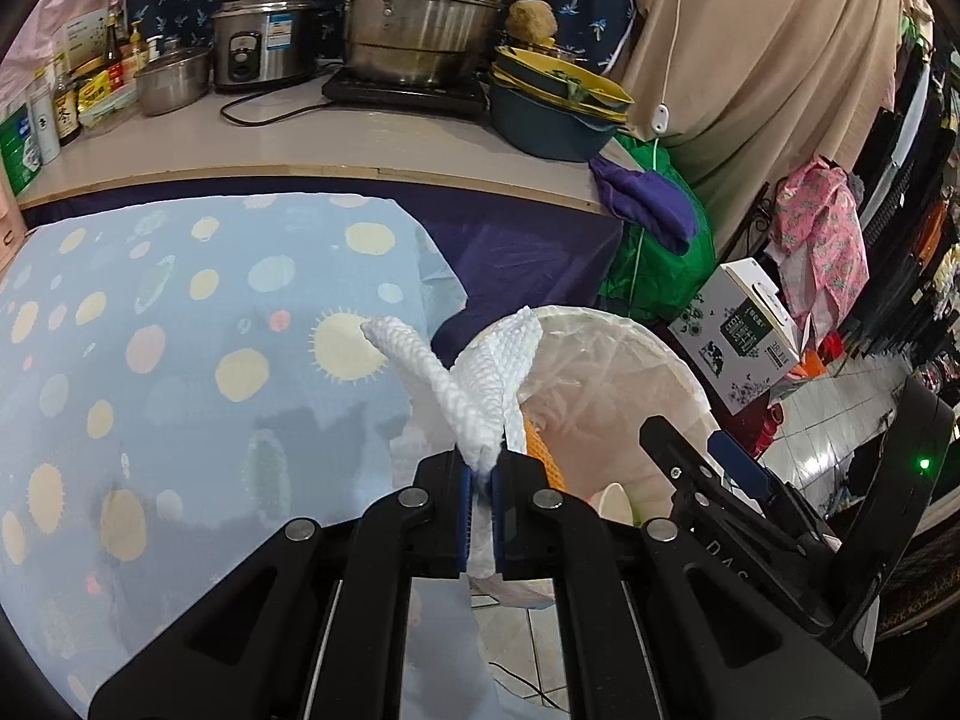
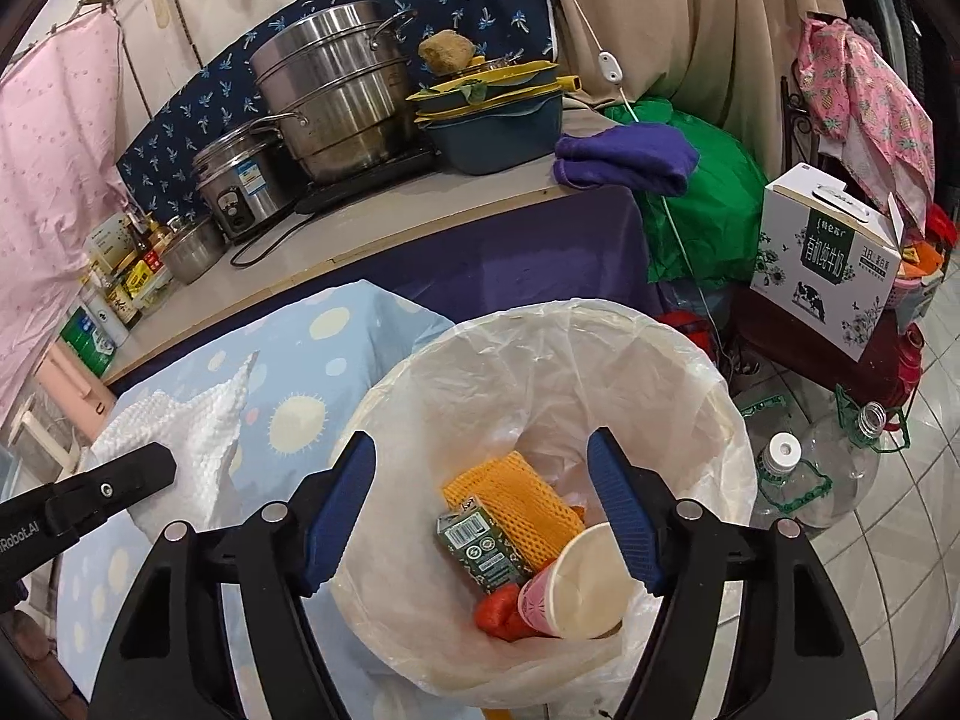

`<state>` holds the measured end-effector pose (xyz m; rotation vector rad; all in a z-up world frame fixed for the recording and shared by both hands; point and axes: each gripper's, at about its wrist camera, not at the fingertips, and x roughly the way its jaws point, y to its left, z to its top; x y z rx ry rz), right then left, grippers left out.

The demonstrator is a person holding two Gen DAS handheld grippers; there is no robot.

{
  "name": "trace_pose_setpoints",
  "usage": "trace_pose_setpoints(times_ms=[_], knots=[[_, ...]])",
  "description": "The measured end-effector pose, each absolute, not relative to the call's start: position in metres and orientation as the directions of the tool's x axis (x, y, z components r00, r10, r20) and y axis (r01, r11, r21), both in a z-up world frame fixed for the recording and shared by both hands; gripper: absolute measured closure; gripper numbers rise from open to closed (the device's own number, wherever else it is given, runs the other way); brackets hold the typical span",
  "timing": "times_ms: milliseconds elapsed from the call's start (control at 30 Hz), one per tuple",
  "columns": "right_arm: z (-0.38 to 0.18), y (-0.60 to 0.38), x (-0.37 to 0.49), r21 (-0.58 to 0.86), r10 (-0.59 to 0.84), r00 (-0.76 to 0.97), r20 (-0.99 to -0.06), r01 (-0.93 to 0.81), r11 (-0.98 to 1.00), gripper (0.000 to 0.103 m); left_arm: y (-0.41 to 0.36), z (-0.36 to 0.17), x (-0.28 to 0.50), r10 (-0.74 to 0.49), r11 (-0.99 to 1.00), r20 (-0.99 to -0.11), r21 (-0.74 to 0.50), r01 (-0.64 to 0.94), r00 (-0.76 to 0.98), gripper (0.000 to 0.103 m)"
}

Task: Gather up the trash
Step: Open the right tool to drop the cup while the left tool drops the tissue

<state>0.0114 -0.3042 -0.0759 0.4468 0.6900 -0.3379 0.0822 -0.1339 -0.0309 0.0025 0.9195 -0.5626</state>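
Pinching the white foam sheet point(image 1: 480, 384) in my left hand-held gripper point(image 1: 480, 480) near the surface's edge; my right hand-held gripper point(image 2: 480, 516) hangs open over the bin point(image 2: 708, 396), empty.

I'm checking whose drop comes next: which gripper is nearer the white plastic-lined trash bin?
Right. The right gripper hangs open directly over the white plastic-lined trash bin; the left gripper, clamping white foam wrap, is beside its rim.

Bin mouth: the lined trash bin point(image 2: 600, 336) stands open from above; the right gripper point(image 2: 483, 510) hangs over it, jaws apart and empty.
Bin floor: paper cup point(image 2: 585, 588), green carton point(image 2: 483, 549) and orange mesh point(image 2: 522, 498) cover it.
Left rim: the left gripper point(image 1: 480, 480), clamped on a white napkin point(image 1: 480, 396), crowds it.
Right side: clear bottles point(image 2: 804, 474) and a milk box point(image 2: 828, 264) block the floor.
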Motion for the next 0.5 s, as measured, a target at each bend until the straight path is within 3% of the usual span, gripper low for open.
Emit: trace_pose_setpoints(times_ms=[500], knots=[[-0.08,-0.33,-0.008,0.266,-0.193,0.701,-0.686,0.489,0.831,0.033,-0.194,-0.048,0.073,-0.46,0.819,-0.787,-0.197,0.538,0.412,0.098]])
